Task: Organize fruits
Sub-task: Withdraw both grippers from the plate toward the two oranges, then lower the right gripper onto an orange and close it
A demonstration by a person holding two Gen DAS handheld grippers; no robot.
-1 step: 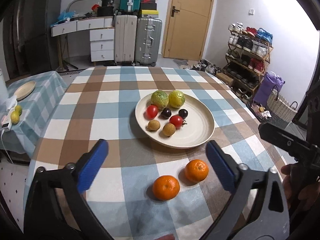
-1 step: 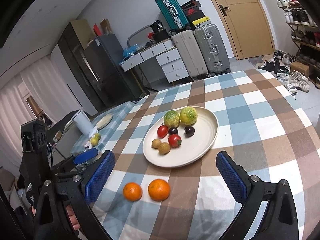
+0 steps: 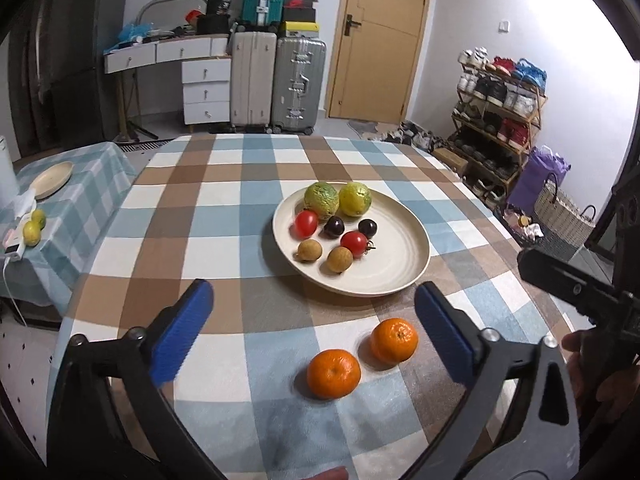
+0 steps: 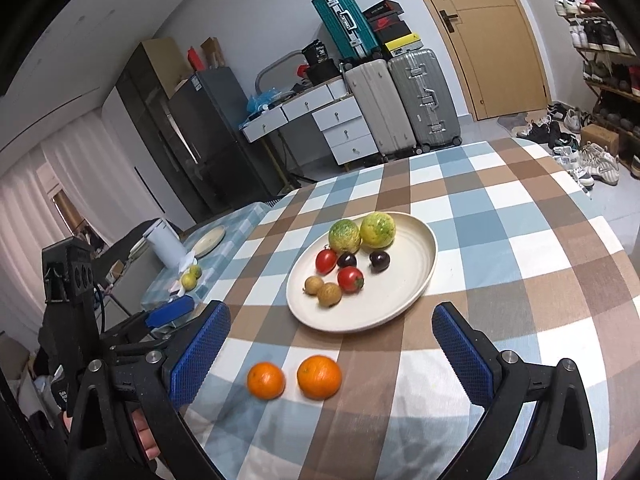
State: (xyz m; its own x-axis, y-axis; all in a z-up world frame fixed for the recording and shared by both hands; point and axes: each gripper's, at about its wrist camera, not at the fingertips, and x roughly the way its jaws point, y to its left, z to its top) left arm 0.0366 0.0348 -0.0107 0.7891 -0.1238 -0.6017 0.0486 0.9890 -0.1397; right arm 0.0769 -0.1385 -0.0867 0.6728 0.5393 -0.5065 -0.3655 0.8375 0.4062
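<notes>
Two oranges sit side by side on the checked tablecloth [image 3: 208,248], just in front of the plate [image 3: 404,248] — the nearer orange [image 3: 334,374] and the farther orange [image 3: 394,340]. In the left wrist view, the left gripper [image 3: 312,334] is spread wide and holds nothing. It could drop straight down over one orange and close gently.

In the right wrist view, the right gripper [image 4: 330,348] is wide apart too — empty above the bigger orange [image 4: 319,377]. There looks to be bare room on the plate's near side for both.
</notes>
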